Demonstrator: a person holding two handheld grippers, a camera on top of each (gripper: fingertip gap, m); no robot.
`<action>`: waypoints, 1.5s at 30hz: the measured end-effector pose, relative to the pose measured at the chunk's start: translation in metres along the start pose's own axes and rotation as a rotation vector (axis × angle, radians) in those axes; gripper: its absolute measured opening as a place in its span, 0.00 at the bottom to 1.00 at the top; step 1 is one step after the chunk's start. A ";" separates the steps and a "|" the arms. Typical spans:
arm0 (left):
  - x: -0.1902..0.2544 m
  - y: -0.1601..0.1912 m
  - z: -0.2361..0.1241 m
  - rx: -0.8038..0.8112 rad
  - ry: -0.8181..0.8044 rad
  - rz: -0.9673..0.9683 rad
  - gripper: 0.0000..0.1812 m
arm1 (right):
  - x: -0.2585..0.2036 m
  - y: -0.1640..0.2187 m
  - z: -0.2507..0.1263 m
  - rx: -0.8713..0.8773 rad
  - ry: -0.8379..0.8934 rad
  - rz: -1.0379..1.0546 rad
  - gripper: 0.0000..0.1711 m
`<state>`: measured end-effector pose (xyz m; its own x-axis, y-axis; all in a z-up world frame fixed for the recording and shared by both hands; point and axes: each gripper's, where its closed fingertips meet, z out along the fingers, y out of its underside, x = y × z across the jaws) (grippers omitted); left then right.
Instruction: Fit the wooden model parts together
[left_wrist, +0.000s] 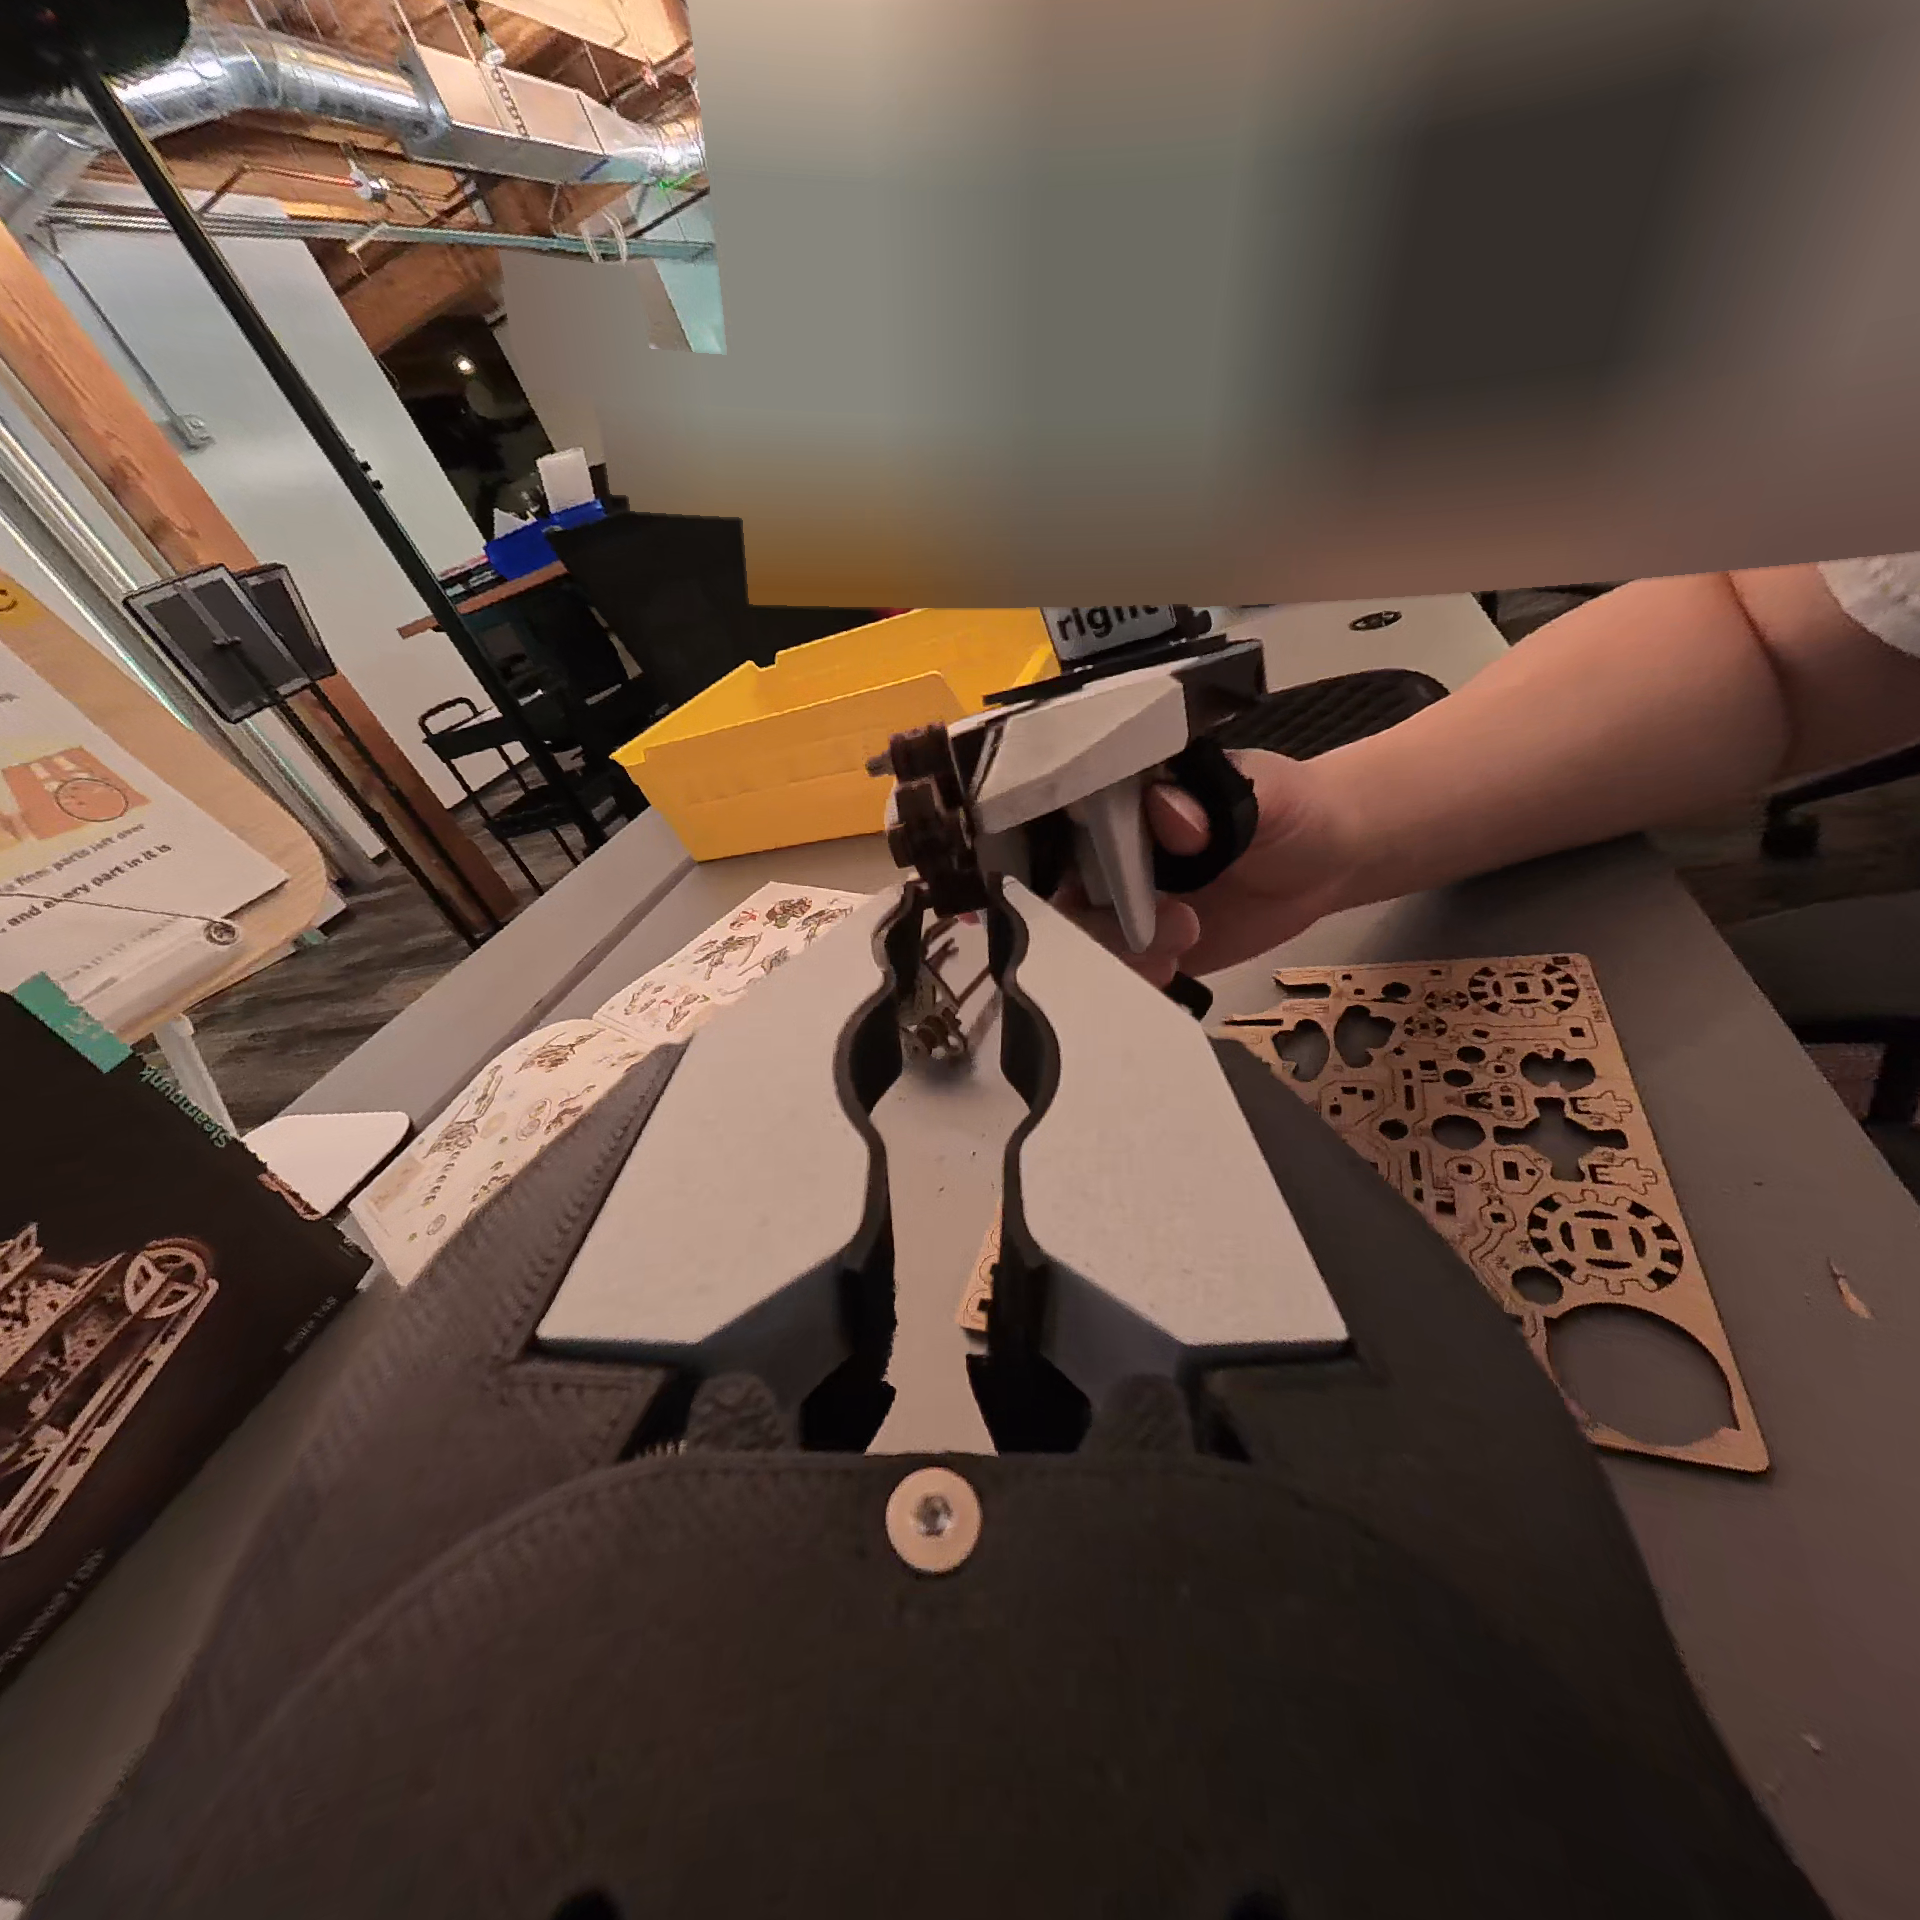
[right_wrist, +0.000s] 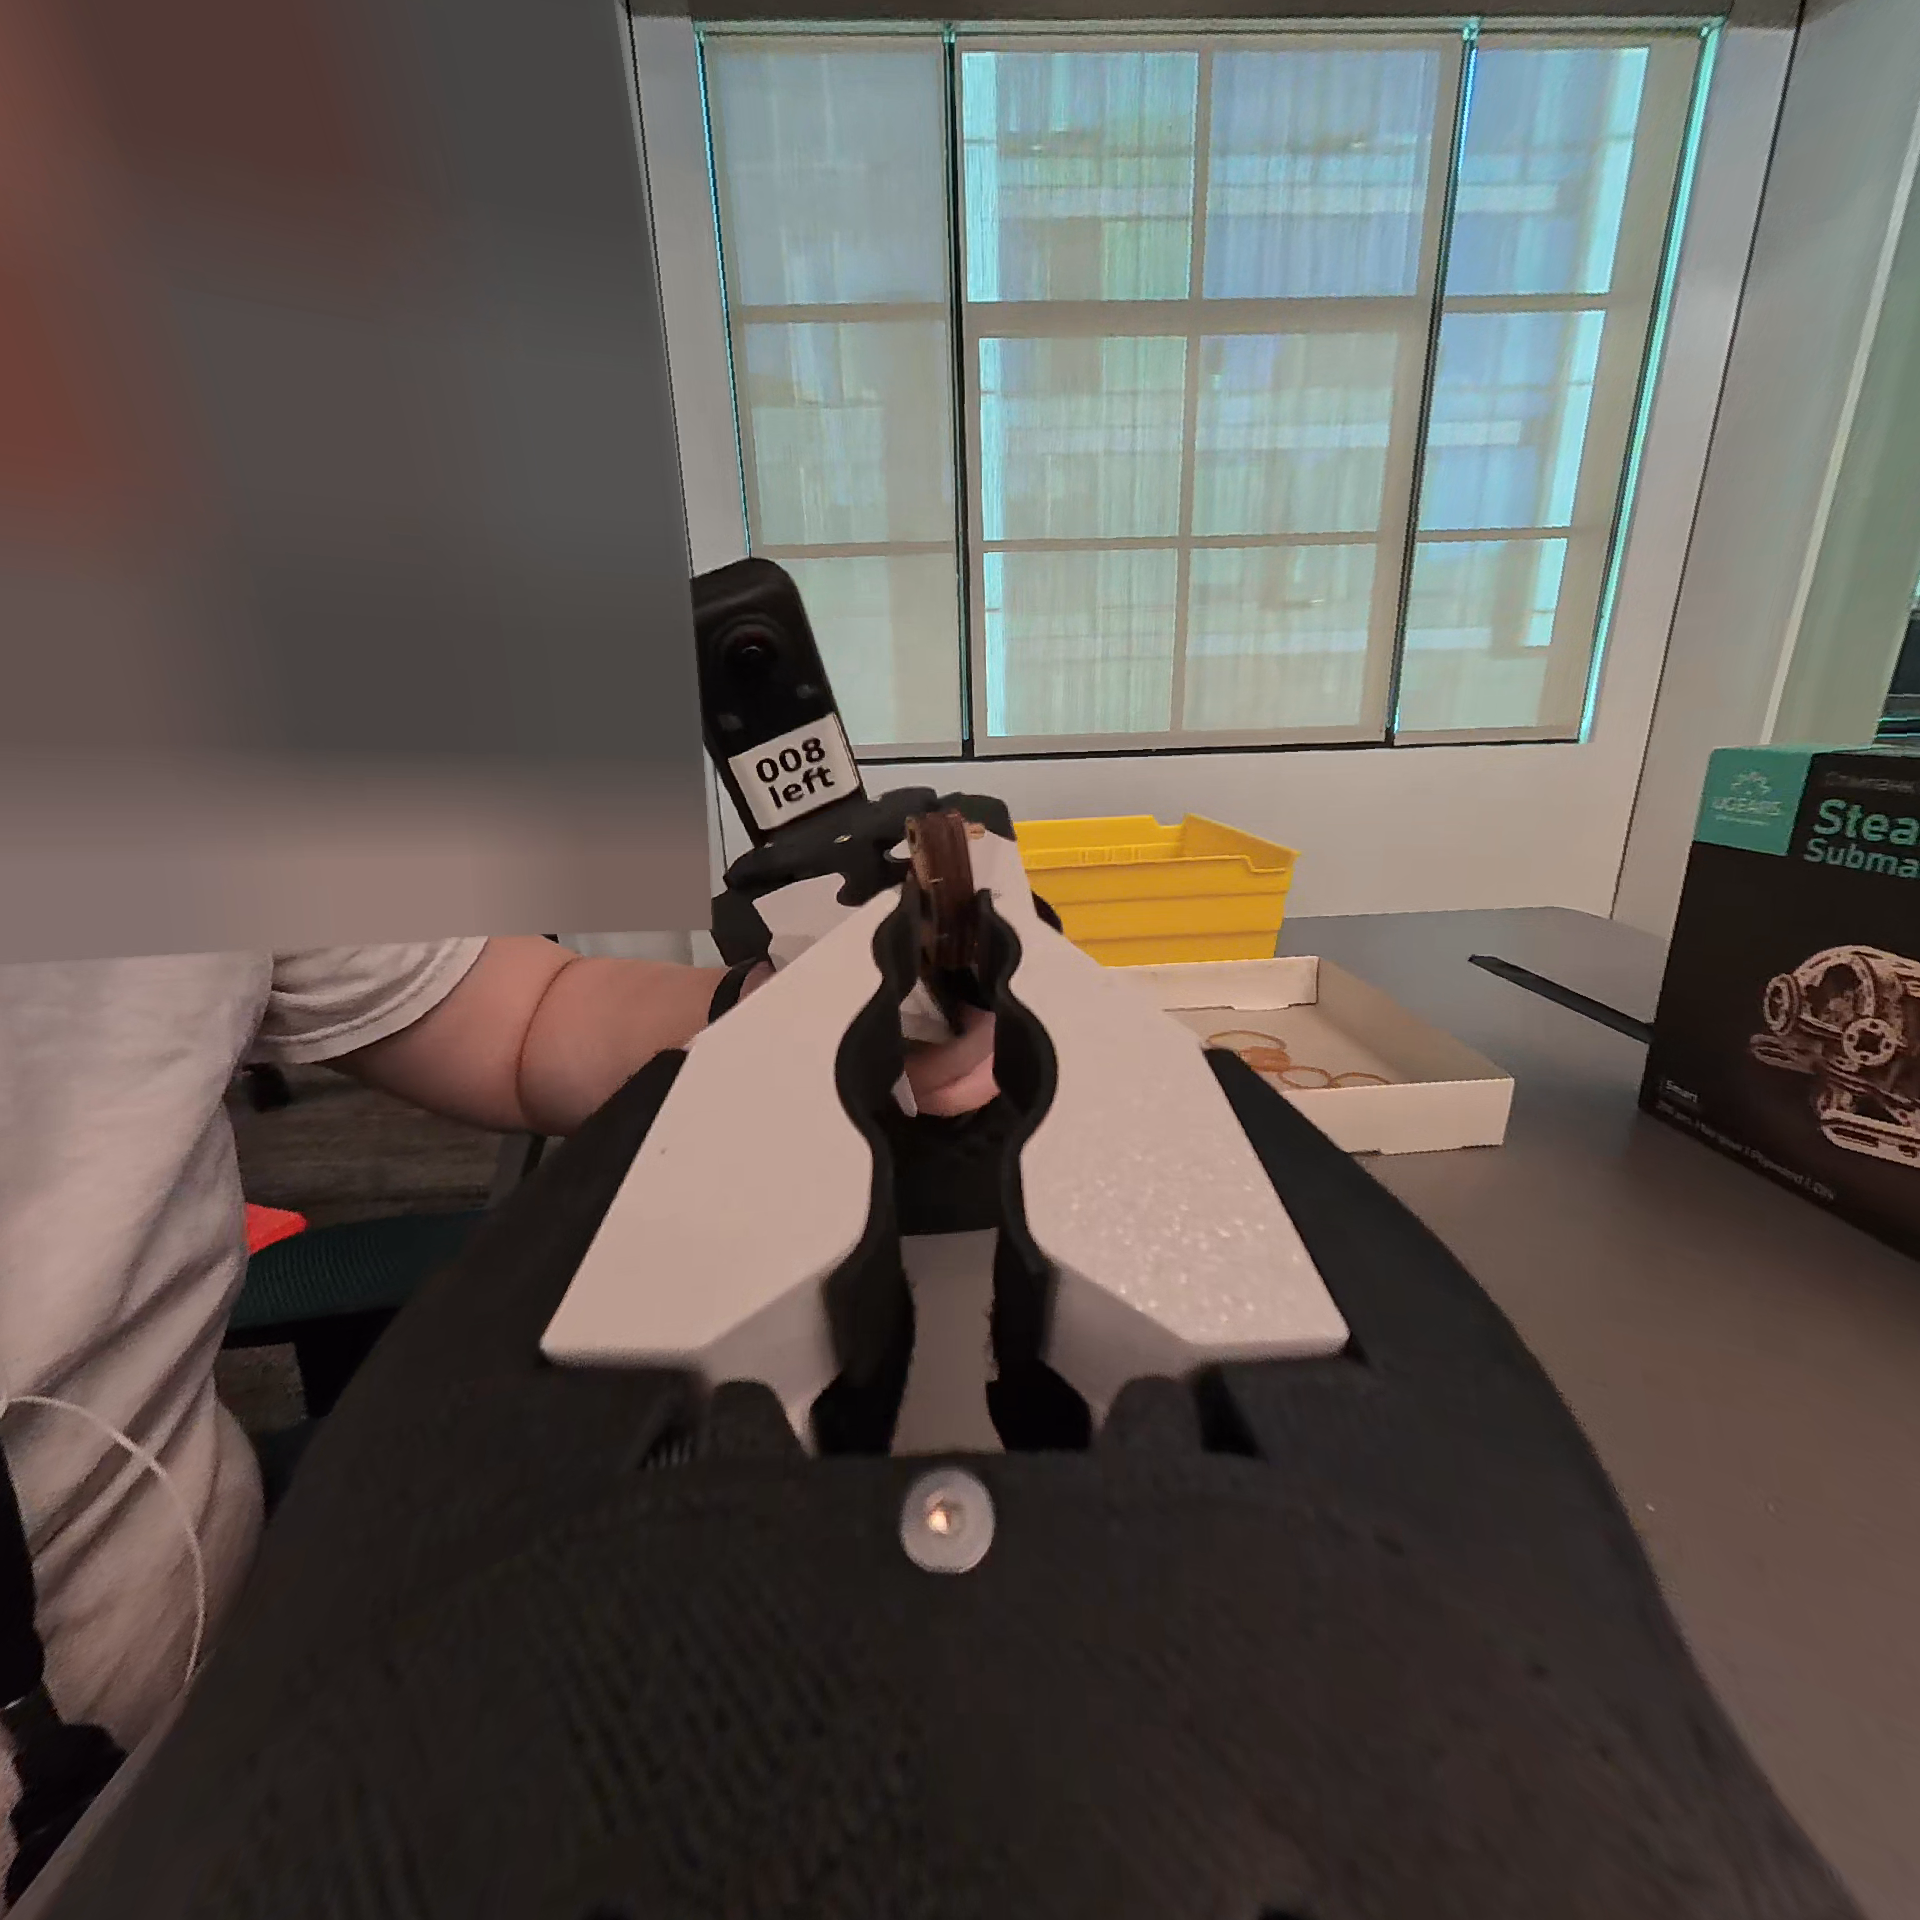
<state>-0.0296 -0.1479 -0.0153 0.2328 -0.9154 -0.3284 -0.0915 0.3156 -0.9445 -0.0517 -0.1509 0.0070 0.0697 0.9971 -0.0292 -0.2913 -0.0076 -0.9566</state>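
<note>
A dark brown stack of wooden gear parts (left_wrist: 928, 816) is held above the grey table (left_wrist: 1714, 1558), where the two grippers meet. My right gripper (right_wrist: 943, 935) is shut on it, and it stands upright between the fingertips (right_wrist: 940, 894). In the left wrist view the right gripper (left_wrist: 940, 821) comes in from the right in a person's hand. My left gripper (left_wrist: 954, 909) is nearly closed, its tips pinching the lower end of the stack. A small part with thin rods (left_wrist: 940, 1023) shows between its fingers, too blurred to tell whether it is joined on. The left gripper's body (right_wrist: 831, 894) faces me in the right wrist view.
A punched plywood sheet (left_wrist: 1475, 1153) lies on the right of the table and an instruction leaflet (left_wrist: 665, 1008) on the left. A yellow bin (left_wrist: 831, 748) stands behind. The dark model box (right_wrist: 1787, 997) and a white tray with rubber bands (right_wrist: 1351, 1060) are on the table.
</note>
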 end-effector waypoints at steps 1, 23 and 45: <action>0.000 0.002 0.000 -0.013 0.003 0.010 0.06 | 0.000 0.002 -0.001 -0.014 -0.006 -0.001 0.05; 0.022 0.112 -0.007 -0.594 0.148 0.523 0.06 | 0.010 0.101 -0.041 -0.825 -0.049 -0.667 0.15; 0.027 0.123 -0.010 -0.649 0.190 0.498 0.06 | 0.008 0.118 -0.040 -0.864 -0.062 -0.623 0.07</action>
<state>-0.0444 -0.1359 -0.1405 -0.1437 -0.7522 -0.6431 -0.6927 0.5405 -0.4774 -0.0477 -0.1469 -0.1174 -0.0824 0.8455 0.5277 0.5564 0.4783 -0.6794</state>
